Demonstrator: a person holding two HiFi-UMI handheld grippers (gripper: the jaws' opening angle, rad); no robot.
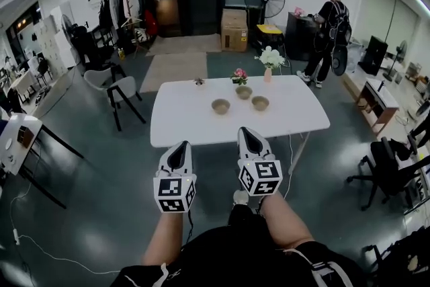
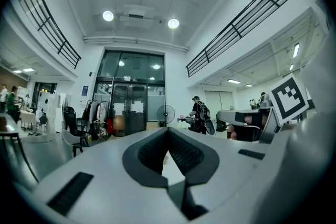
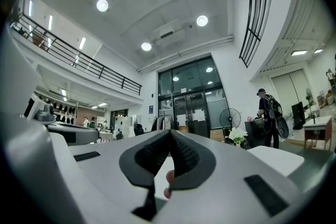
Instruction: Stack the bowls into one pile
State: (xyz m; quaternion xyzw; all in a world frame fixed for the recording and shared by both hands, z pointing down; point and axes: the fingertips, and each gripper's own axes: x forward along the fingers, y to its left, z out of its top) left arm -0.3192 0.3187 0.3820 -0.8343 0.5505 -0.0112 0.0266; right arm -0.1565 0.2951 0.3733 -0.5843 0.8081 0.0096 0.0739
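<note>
Three tan bowls stand apart on the white table (image 1: 181, 121): one at the left (image 1: 220, 106), one at the back (image 1: 244, 92), one at the right (image 1: 260, 103). Both grippers hover short of the table's near edge, side by side and pointing at it. My left gripper (image 1: 181, 146) is shut with nothing in it, its pads meeting at the tip (image 2: 168, 131). My right gripper (image 1: 250, 134) is also shut and empty (image 3: 170, 132). The jaws hide the bowls in both gripper views.
A pot of pink flowers (image 1: 240, 76) and a vase of white flowers (image 1: 270, 60) stand at the table's far edge. A grey chair (image 1: 111, 84) is at the left and a black chair (image 1: 386, 171) at the right. A person with a backpack (image 1: 332, 30) stands at the far right.
</note>
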